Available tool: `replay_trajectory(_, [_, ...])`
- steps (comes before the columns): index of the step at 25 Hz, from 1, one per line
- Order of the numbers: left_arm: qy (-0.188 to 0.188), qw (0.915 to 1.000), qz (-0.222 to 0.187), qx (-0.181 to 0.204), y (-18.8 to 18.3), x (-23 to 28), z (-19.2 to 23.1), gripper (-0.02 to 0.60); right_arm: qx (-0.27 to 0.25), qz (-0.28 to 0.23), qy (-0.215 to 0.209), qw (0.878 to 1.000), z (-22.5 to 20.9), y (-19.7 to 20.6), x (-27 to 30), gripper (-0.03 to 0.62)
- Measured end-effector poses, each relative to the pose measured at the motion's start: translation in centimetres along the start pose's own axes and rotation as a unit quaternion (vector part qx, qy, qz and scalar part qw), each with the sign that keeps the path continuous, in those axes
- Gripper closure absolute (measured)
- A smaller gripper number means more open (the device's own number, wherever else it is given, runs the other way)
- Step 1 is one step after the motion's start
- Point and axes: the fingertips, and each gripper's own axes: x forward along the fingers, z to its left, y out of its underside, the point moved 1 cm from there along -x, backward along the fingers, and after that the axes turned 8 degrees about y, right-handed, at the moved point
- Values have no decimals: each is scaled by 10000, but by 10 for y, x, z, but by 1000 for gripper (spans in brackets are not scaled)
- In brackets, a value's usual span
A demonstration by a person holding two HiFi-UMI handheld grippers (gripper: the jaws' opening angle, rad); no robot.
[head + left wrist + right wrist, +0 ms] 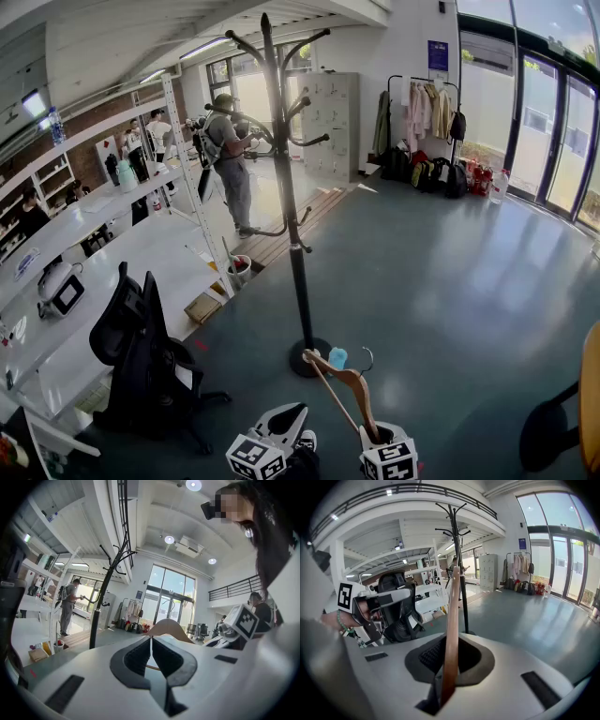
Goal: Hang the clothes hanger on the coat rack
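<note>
Nearest of all, the right gripper has its jaws pinching one end of the wooden hanger. The wood stands nearly upright between them, and its lower tip is lost down in the slot. From the head view the hanger leans up and left from that grip, with its metal hook curling at the far end, thin and hard to follow. It is low and on the near side of the coat rack, not touching it.

Just to the left, the left gripper has its jaws pressed together to a narrow slit. A brown sliver shows low in the gap, and I cannot tell what it is. Beyond those jaws only the curved top of the hanger peeks out.

A small blue object sits by the rack's base, too small to identify.

The black coat rack rises from a round foot on the grey floor, its curved arms spreading near the top.

To the left, a black office chair stands beside a long white worktop, which is cut off at the frame's edge.

Farther back a person stands partly behind the rack's arms. Far right, a clothes rail carries garments, with bags heaped below it.
</note>
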Motion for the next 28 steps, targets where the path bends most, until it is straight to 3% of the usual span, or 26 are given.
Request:
replay_trajectory(17, [480,9986,-94,220,-80,101,170,580,173,-195,754,9968,-47,-152,134,556])
replay_trajectory(23, [644,9979,27,46,-74,123,201,580,231,-13,944,9953,-63,-162,166,556])
replay_trajectory(28, [413,9990,59,-181,-72,135,224,580,68,222,977,9949,-85,-174,189,556])
